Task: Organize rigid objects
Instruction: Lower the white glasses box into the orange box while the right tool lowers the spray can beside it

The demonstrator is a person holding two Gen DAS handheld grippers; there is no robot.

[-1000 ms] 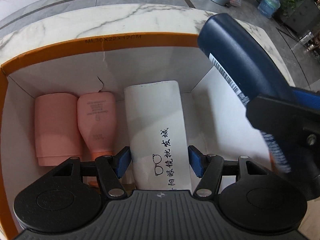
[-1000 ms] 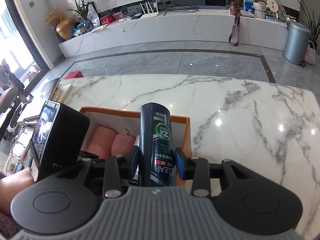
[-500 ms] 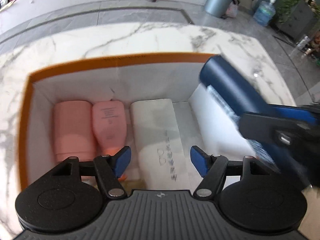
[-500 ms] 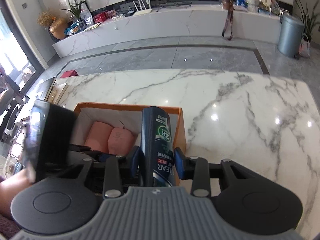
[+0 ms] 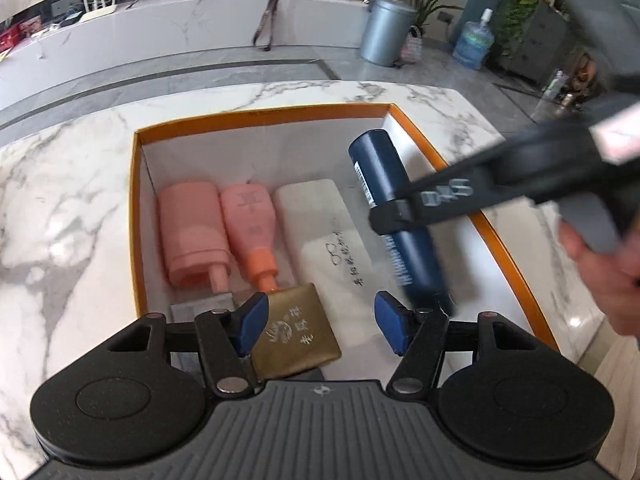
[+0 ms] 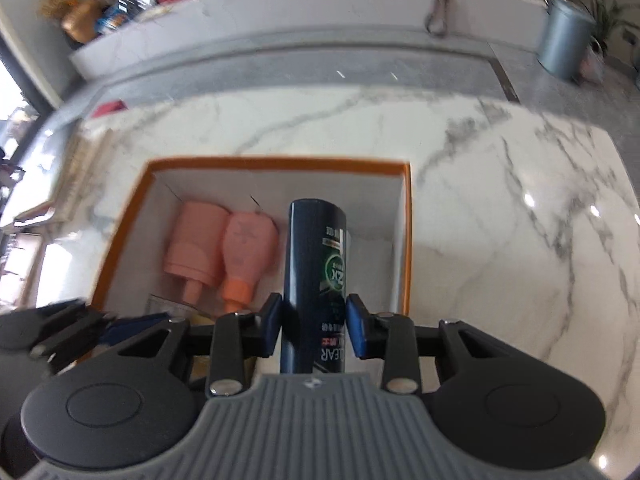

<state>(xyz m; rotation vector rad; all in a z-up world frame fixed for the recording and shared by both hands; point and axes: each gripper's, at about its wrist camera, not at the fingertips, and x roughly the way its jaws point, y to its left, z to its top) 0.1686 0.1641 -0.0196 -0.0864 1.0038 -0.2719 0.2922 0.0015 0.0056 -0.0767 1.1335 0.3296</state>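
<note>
Pulling back from the orange-rimmed box (image 5: 136, 216), the left gripper (image 5: 318, 322) now hangs above the near end with its blue pads spread wide and nothing between them. A second ago those pads bracketed the white glasses case (image 5: 324, 232) low inside the box; now the case lies flat on the box floor, released, in line beside the two pink bottles (image 5: 216, 228). A brass-coloured tin (image 5: 294, 332) shows up at the near end, just below the left gripper, along with a grey block (image 5: 202, 304) at the pump bottle's nozzle.

Meanwhile the right gripper (image 6: 314, 326) clamps the dark blue shampoo bottle (image 6: 316, 264), pads pressed on both sides of its lower body, base pointing away. It has travelled from above the box's right wall to over the interior, and in the left view the shampoo bottle (image 5: 396, 216) slants down over the open strip between the case and the right wall, with the right gripper (image 5: 394, 212) across its middle. Whether its cap end touches the floor yet I cannot tell; that end is blurred.

So one item is settled, and the next is on its way in. My read: the free lane on the right is the target, and the bottle needs levelling to lie parallel with the others. The risk is knocking the case or catching the right wall on the way down. All of this sits on the marble bench (image 6: 500, 216).
</note>
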